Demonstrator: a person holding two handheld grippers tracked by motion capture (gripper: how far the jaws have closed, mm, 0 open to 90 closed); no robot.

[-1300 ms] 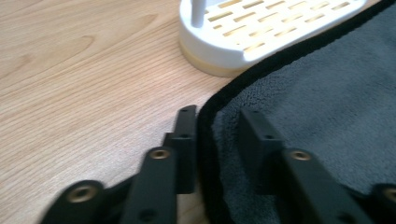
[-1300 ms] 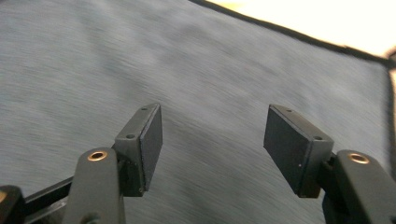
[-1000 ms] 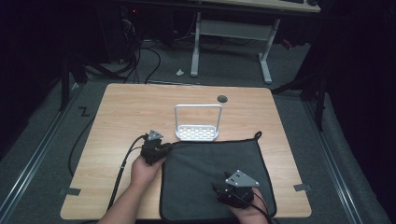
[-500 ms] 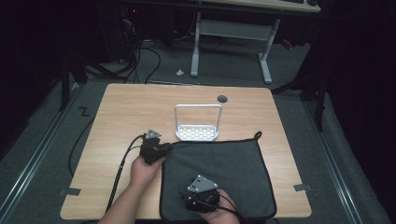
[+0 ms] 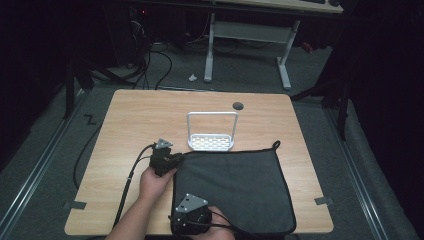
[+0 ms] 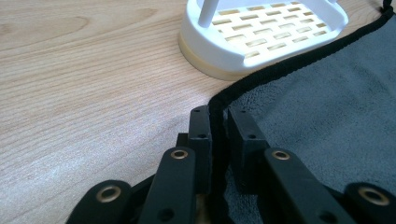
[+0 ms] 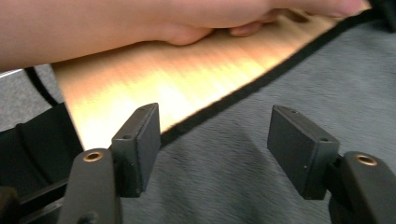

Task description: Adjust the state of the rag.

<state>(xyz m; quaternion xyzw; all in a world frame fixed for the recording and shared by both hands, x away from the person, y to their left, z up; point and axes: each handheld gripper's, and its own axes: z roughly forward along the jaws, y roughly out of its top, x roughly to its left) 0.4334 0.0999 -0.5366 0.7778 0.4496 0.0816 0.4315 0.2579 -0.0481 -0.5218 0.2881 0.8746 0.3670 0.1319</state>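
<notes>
- Towel (image 5: 232, 192), a dark grey one with black piping, is lying flat on the near right part of the wooden bench (image 5: 135, 120), its far edge just beside a white slotted rack (image 5: 212, 142).
- Left gripper (image 6: 217, 135) is sitting at the towel's far left corner, its fingers (image 6: 201, 128) clenching the black hem.
- Right gripper (image 7: 217, 140) is hovering over the near left part of the towel, close to the left hem, with its fingers (image 7: 140, 140) standing wide and released, holding nothing.
- Judging from here, the pinch on the far corner is thin: a pull from the other side could be slipping the piping out.
- If the right fingers are closing too far in from the hem, they could be bunching the pile or catching only fluff, leaving an uneven fold.
- Lifting the far corner carelessly could be nudging the rack.
- Rack is standing empty, its slots and hoop handle bare.
</notes>
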